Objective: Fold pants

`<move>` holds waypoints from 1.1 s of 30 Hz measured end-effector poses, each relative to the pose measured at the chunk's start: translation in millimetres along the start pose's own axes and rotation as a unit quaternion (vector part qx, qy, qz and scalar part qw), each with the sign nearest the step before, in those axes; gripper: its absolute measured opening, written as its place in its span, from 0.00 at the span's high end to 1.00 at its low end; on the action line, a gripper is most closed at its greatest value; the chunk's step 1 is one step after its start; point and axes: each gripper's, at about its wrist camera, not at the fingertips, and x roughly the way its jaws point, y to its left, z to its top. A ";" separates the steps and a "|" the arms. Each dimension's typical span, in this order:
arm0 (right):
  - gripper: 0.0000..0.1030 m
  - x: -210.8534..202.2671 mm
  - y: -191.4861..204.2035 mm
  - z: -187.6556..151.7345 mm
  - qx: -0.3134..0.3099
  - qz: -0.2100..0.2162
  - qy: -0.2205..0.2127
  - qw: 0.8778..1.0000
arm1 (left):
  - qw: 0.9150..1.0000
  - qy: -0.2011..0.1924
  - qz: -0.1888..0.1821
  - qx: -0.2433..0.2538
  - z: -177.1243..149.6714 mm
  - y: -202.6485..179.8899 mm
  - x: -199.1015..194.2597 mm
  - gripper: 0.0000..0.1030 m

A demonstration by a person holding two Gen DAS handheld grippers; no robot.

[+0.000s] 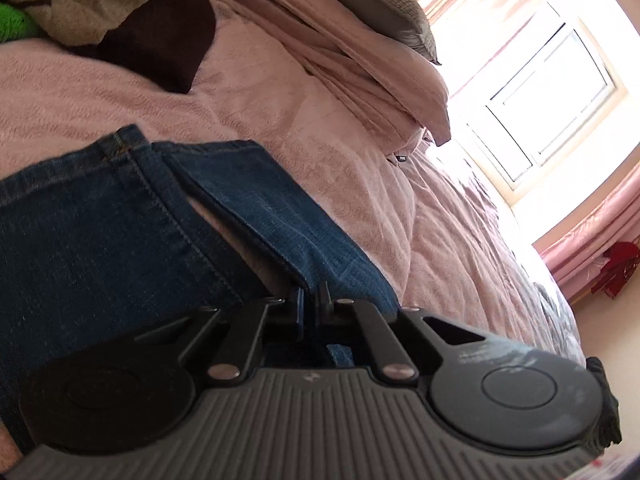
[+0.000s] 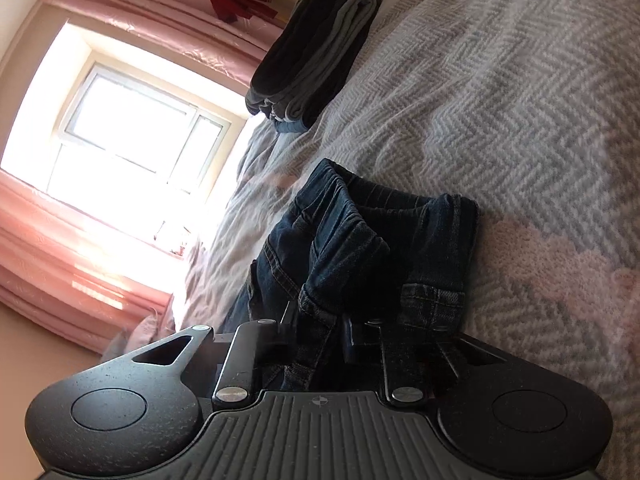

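Blue jeans lie on the bed. In the left wrist view their two leg ends [image 1: 132, 216] stretch from the left edge toward the gripper, hems side by side. My left gripper [image 1: 311, 294] is shut on the hem of the nearer leg [image 1: 280, 220]. In the right wrist view the dark waistband end of the jeans [image 2: 360, 240] is bunched up over the bedspread. My right gripper [image 2: 316, 320] is shut on a fold of that denim, which hangs down between the fingers.
A pinkish bedspread [image 1: 320, 120] covers the bed, grey herringbone in the right wrist view [image 2: 500, 100]. A stack of folded dark and grey clothes [image 2: 312, 52] sits further up the bed. Loose clothes [image 1: 100, 8] and a grey pillow [image 1: 372, 4] lie beyond the legs. Window [image 2: 132, 128] and pink curtains behind.
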 end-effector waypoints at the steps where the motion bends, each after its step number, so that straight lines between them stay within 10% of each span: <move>1: 0.85 -2.9 7.4 2.2 -0.019 -0.002 -0.003 1.000 | 1.000 -0.005 -0.001 0.017 4.1 -4.9 -5.0 0.99; 9: 0.85 -38.4 18.8 37.7 -0.032 0.053 -0.017 0.998 | 0.993 -0.041 -0.037 0.101 -17.0 0.1 -104.1 0.98; 12: 0.85 -22.0 -12.8 20.3 -0.022 -0.039 0.035 0.998 | 0.995 0.028 0.016 0.099 -56.1 30.9 -86.7 0.98; 20: 0.84 -24.3 -17.6 17.5 0.002 -0.028 0.021 0.999 | 1.000 0.024 -0.007 -0.002 -45.1 45.0 -77.1 0.99; 33: 0.85 -42.7 -13.4 14.1 -0.024 -0.035 0.023 0.999 | 0.995 -0.034 0.000 0.090 -44.9 21.9 -109.4 0.98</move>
